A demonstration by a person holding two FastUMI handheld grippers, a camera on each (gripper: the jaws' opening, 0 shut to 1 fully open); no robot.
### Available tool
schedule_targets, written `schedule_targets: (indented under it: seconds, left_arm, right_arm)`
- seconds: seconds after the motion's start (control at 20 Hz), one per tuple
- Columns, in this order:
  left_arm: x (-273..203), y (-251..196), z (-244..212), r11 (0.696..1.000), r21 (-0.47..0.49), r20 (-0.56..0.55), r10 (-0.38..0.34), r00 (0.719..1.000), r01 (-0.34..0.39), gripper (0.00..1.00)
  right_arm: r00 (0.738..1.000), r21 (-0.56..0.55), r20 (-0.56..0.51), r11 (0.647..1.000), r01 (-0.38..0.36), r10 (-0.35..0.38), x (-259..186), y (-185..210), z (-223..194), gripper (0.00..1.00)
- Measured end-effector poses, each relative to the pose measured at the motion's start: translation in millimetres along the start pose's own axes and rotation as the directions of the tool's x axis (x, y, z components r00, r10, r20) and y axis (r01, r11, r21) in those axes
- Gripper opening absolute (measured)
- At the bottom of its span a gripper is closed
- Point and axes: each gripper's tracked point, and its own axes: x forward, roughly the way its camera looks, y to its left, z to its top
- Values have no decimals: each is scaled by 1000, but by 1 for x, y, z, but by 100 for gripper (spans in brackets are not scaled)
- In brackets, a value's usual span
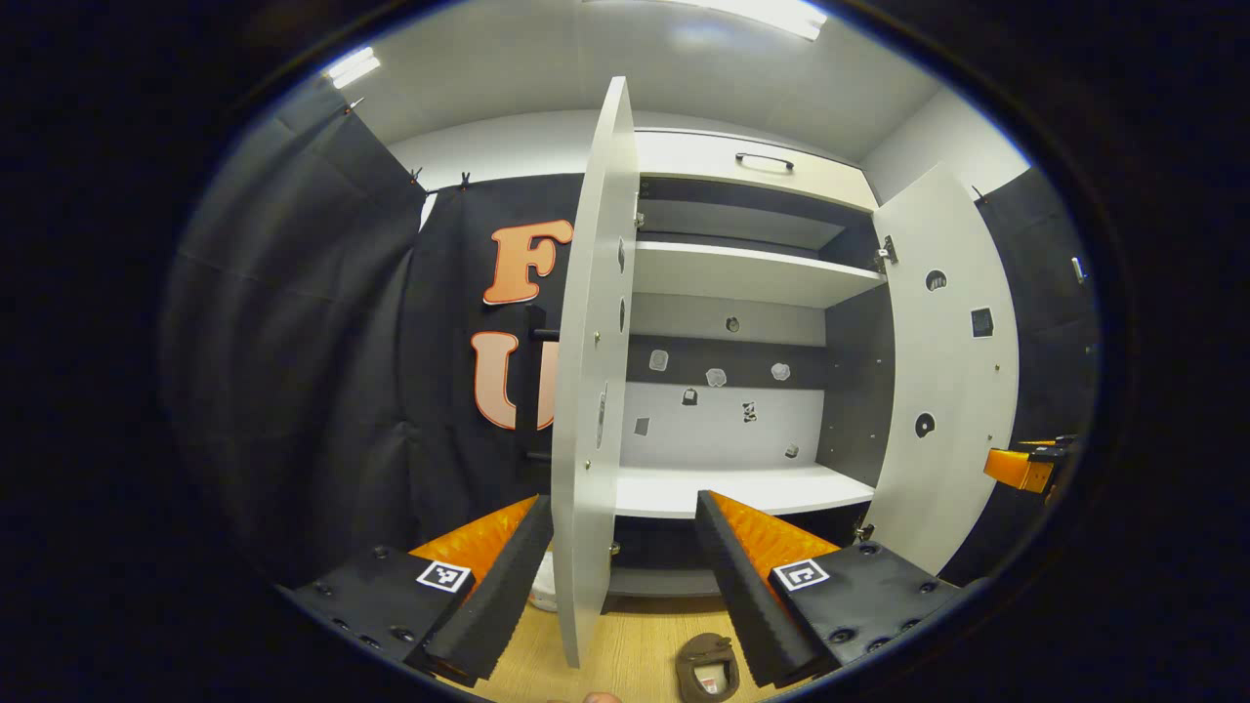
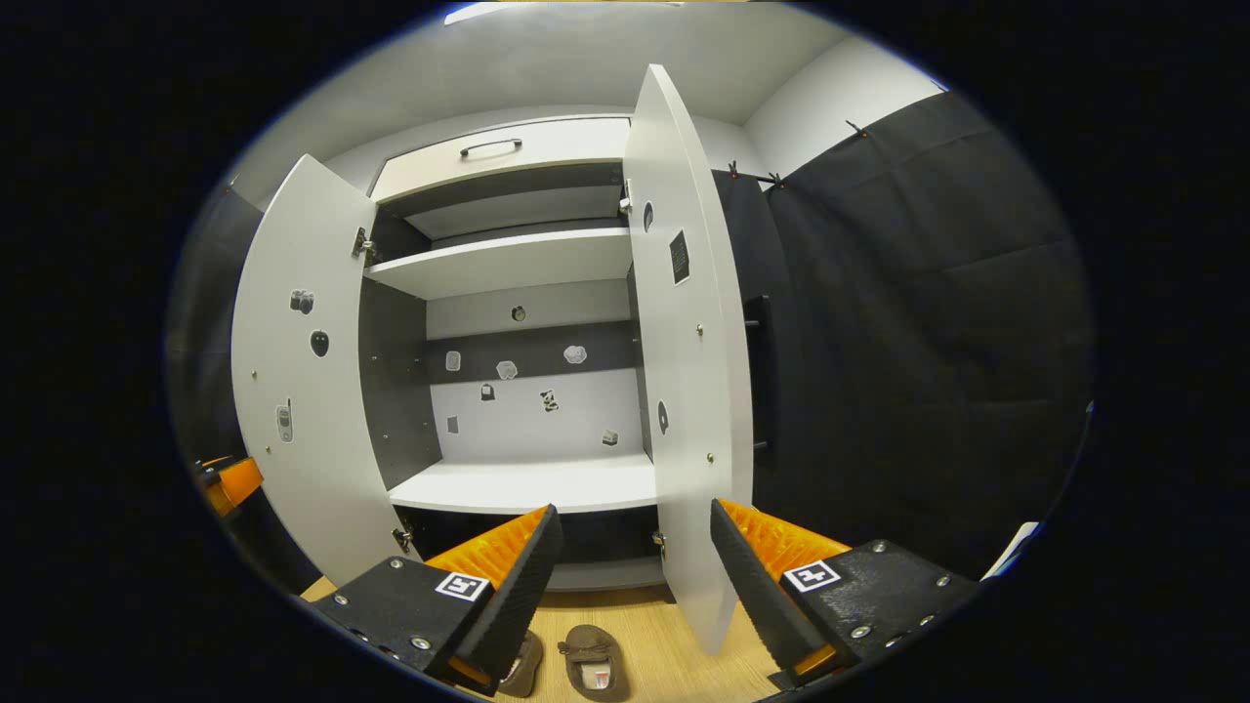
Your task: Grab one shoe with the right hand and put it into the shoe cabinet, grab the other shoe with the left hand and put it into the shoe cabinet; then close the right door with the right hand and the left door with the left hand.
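The white shoe cabinet (image 1: pixel 752 273) stands with both doors swung out and its shelves bare. In the left gripper view I look along the edge of the left door (image 1: pixel 586 391), and the right door (image 1: pixel 942 371) hangs wide. One brown shoe (image 1: pixel 708 669) lies on the wooden floor below my open left gripper (image 1: pixel 622 503). In the right gripper view two brown shoes (image 2: pixel 591 662) (image 2: pixel 522 664) lie side by side on the floor in front of the cabinet (image 2: pixel 508 264). My right gripper (image 2: pixel 633 510) is open above them, holding nothing, close to the right door (image 2: pixel 688 371).
The lower shelf (image 2: pixel 527 483) is a wide flat white board. A small white object (image 1: pixel 542 586) sits low behind the left door. Black cloth walls close in on both sides. Each gripper appears far off in the other's view (image 1: pixel 1020 467) (image 2: pixel 229 481).
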Motion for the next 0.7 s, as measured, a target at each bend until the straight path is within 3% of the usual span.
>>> schedule_targets:
  seconds: [0.3,0.45,0.55,0.6,0.7]
  left_arm:
    - [5,0,-4,1000,18,-6,-2,1000,3,97]
    - [6,1,-9,1000,7,-15,0,1000,0,96]
    - [7,2,-13,1000,7,-23,4,1000,-4,94]
    - [7,4,-15,1000,10,-29,8,1000,-8,99]
    - [7,5,-21,1000,16,-40,12,999,-11,96]
  right_arm:
    - [998,-42,-62,999,-24,22,7,14,-33,94]
    - [990,-52,-135,997,-51,43,12,25,-69,94]
    - [978,-62,-197,995,-79,65,14,33,-100,94]
    - [970,-65,-231,993,-94,76,16,37,-117,94]
    - [948,-79,-304,989,-122,92,19,43,-156,94]
